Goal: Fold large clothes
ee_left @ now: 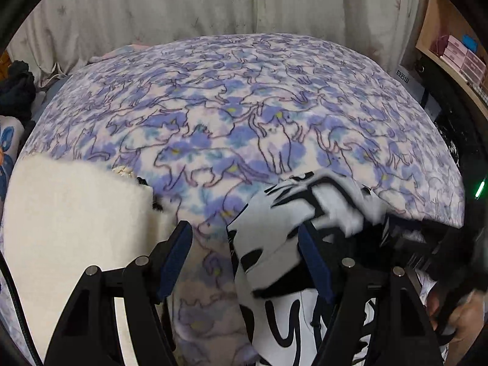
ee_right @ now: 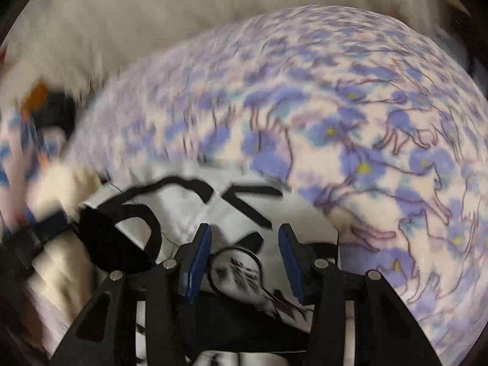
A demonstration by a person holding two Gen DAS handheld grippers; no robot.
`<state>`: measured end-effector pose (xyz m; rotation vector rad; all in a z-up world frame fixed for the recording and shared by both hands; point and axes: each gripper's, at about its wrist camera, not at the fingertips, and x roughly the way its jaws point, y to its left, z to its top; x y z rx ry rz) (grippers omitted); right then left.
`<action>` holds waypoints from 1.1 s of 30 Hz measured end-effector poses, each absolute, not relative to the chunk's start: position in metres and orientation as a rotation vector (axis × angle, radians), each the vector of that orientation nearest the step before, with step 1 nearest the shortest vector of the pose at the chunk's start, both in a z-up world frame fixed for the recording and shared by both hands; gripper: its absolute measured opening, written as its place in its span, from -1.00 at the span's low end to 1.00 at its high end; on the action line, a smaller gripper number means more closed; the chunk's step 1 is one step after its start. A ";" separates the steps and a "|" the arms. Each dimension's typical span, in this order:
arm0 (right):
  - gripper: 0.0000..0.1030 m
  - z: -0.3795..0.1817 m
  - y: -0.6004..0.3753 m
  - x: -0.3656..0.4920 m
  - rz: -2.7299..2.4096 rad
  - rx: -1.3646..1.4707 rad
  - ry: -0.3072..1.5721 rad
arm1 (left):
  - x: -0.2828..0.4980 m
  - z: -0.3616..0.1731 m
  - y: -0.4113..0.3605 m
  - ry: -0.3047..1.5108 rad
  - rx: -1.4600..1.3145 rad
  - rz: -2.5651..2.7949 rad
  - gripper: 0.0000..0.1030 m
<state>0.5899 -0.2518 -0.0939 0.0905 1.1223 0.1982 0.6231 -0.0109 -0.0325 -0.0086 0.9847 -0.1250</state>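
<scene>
A white garment with black lettering (ee_left: 274, 244) lies bunched on the near part of the bed, low and right in the left wrist view. My left gripper (ee_left: 244, 238) hangs open just above it. Its right finger is over the fabric and its left finger is clear of it, above the bedspread. In the blurred right wrist view the same garment (ee_right: 189, 210) spreads under my right gripper (ee_right: 244, 244). A printed hump of fabric sits between those jaws, with a gap to the right pad. The right gripper (ee_left: 411, 244) also shows as a dark blur, with a hand behind it.
The bed wears a fleece cover with blue flowers and cat outlines (ee_left: 244, 106). A cream fleece cloth (ee_left: 76, 228) lies at the near left. A pale curtain (ee_left: 213, 0) hangs behind, dark clothing (ee_left: 15, 91) sits far left, and a shelf with pink boxes (ee_left: 457, 52) stands at the right.
</scene>
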 end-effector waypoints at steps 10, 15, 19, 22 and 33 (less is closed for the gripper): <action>-0.10 -0.129 -0.247 0.542 0.273 -0.124 1.164 | 0.626 -0.070 -0.047 1.053 0.147 -0.166 0.37; -0.10 -0.103 -0.283 0.540 0.291 0.039 1.139 | 0.630 -0.112 -0.044 1.145 0.165 -0.131 0.37; 0.25 -0.089 -0.315 0.547 0.215 0.151 1.087 | 0.629 -0.139 -0.032 1.200 0.118 -0.136 0.37; 0.29 -0.101 -0.335 0.558 0.200 0.268 1.117 | 0.630 -0.142 -0.021 1.205 0.055 -0.155 0.48; -0.24 -0.129 -0.326 0.587 0.237 0.407 1.111 | 0.629 -0.151 -0.009 1.204 -0.059 -0.217 0.31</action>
